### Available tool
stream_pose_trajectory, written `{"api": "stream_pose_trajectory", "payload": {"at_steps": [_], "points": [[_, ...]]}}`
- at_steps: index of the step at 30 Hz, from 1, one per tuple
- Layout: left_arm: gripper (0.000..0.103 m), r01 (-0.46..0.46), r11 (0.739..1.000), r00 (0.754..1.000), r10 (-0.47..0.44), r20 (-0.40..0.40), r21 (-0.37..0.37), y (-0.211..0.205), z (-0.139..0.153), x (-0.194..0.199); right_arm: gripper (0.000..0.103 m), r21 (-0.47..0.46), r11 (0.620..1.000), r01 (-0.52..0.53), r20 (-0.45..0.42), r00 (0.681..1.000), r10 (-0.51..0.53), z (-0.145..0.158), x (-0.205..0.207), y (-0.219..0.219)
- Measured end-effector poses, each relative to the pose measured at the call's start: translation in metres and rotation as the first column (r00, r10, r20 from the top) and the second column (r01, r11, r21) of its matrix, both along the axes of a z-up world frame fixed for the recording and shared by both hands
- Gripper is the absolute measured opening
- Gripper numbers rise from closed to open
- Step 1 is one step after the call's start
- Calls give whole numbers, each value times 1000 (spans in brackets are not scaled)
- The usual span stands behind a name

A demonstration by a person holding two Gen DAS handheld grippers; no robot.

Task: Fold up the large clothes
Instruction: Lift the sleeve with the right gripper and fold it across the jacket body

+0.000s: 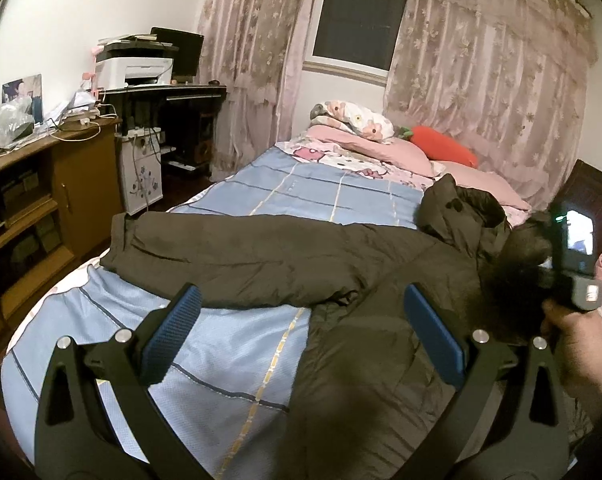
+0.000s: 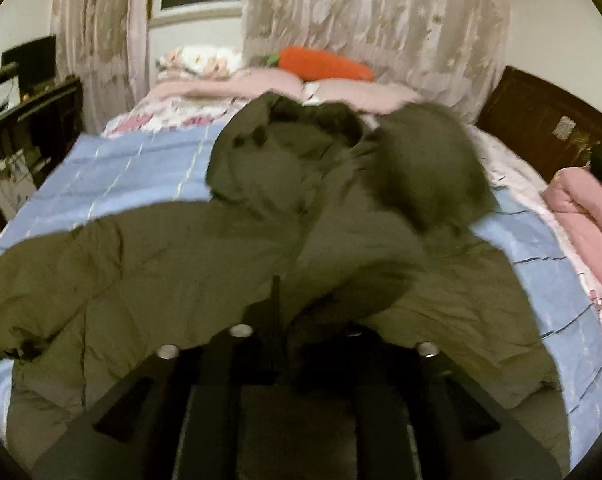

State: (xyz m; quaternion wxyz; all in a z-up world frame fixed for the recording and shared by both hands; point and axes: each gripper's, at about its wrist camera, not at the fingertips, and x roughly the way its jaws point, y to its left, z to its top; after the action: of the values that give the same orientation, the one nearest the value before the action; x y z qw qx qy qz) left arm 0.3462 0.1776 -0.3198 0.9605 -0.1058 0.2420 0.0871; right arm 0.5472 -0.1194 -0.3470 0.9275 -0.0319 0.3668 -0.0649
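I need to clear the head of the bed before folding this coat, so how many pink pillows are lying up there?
2. One pink pillow lies left, under the floral bedding; the other lies right, behind the coat's hood. The carrot plush rests above them. More may be hidden.

Dark olive-green padded coat [image 2: 229,248], plain, with darker fur trim [image 2: 433,164] at hood. Beneath coat, light blue quilted bedspread [image 1: 229,344] crossed by dark blue and pale yellow lines. Beyond coat, white sheet [image 1: 341,160] printed with pink cartoon cats, plain pink pillows [image 2: 237,84], white pillow [image 1: 357,118] with pink and orange flowers, orange carrot-shaped cushion [image 2: 325,64] with green top. Behind cushion, beige-pink lace curtains [image 1: 485,72] with flower pattern. Left claw [image 1: 301,336] black with blue textured pads [image 1: 173,340].
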Motion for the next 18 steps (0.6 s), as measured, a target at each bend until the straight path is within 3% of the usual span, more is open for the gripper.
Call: {"api": "stream_pose_trajectory", "payload": {"at_steps": [1, 3, 5, 6, 8, 11, 14, 17, 18], "points": [[101, 2, 1000, 1000, -2, -3, -1, 1, 0, 0, 31, -7, 1000, -9, -11, 1000, 8, -6, 3, 6], [101, 2, 1000, 1000, -2, -7, 2, 1, -1, 2, 54, -28, 999, -35, -18, 999, 35, -14, 5, 19], [101, 4, 1000, 1000, -4, -10, 2, 1, -1, 2, 61, -48, 996, -69, -18, 998, 68, -20, 5, 34], [101, 4, 1000, 1000, -4, -12, 1, 1, -2, 2, 72, -45, 995, -84, -27, 996, 83, -22, 5, 39], [101, 6, 1000, 1000, -6, -17, -1, 3, -2, 4, 83, -39, 994, -106, -44, 994, 105, -27, 5, 48], [101, 6, 1000, 1000, -6, -22, 1, 4, -3, 6, 83, -31, 992, -121, -45, 992, 119, -30, 2, 55], [101, 9, 1000, 1000, -9, -26, 9, 3, -4, 6, 83, 25, 992, -122, 23, 992, 121, -14, -17, 49], [101, 14, 1000, 999, -13, -32, 23, 1, -5, 8, 100, 140, 969, -204, 177, 968, 178, 22, -58, 33], [101, 15, 1000, 999, -14, -36, 25, 0, -6, 9, 102, 173, 956, -236, 218, 956, 197, 34, -73, 27]]}}
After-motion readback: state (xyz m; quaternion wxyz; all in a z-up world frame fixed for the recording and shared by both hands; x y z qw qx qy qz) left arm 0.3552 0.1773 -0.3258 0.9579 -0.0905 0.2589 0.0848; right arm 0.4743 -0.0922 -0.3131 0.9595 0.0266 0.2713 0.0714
